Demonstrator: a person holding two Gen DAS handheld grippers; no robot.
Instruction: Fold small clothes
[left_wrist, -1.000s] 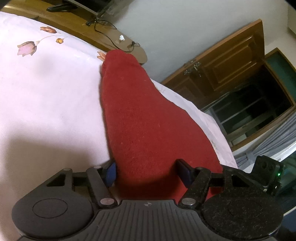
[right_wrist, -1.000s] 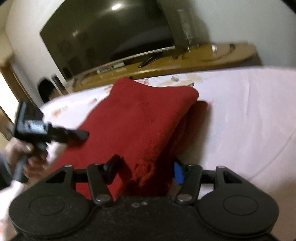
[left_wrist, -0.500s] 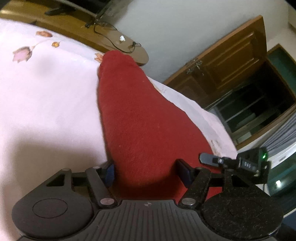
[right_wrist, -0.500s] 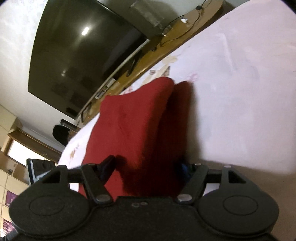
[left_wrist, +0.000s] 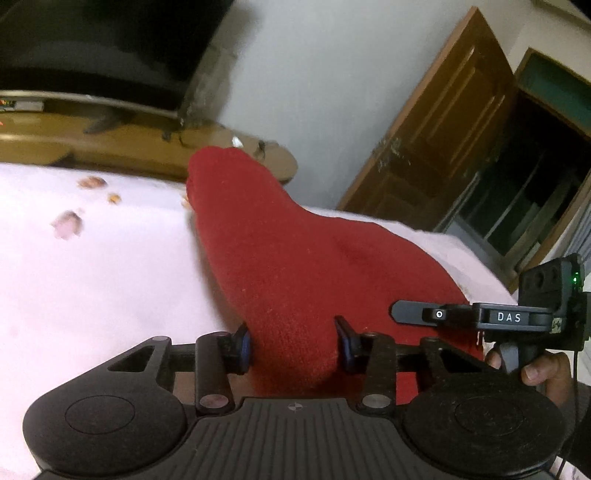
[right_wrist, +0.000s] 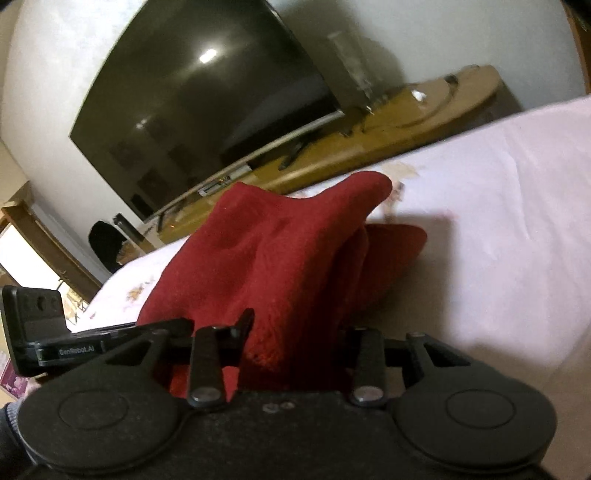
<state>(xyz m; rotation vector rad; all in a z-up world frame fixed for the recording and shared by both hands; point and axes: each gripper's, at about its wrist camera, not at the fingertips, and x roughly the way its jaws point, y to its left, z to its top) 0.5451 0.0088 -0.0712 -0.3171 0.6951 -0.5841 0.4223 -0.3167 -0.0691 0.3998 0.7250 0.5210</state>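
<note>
A red fleece garment (left_wrist: 295, 266) lies partly folded on the pale pink bed sheet (left_wrist: 92, 277). My left gripper (left_wrist: 293, 341) is shut on its near edge, which bulges between the blue-padded fingers. In the right wrist view the same red garment (right_wrist: 266, 251) is lifted into a ridge, its far end still on the sheet. My right gripper (right_wrist: 295, 332) is shut on its near edge. The right gripper's body shows at the right of the left wrist view (left_wrist: 517, 317); the left gripper's body shows at the left of the right wrist view (right_wrist: 40, 332).
A large dark television (right_wrist: 207, 96) stands on a long wooden shelf (right_wrist: 406, 125) beyond the bed. A brown wooden door (left_wrist: 443, 140) and a dark doorway lie to the right. The sheet (right_wrist: 498, 229) has small flower prints.
Both grippers have lifted the near edge of the red garment, raising it off the sheet. The two grippers have come closer together, and both views have tilted up toward the television.
</note>
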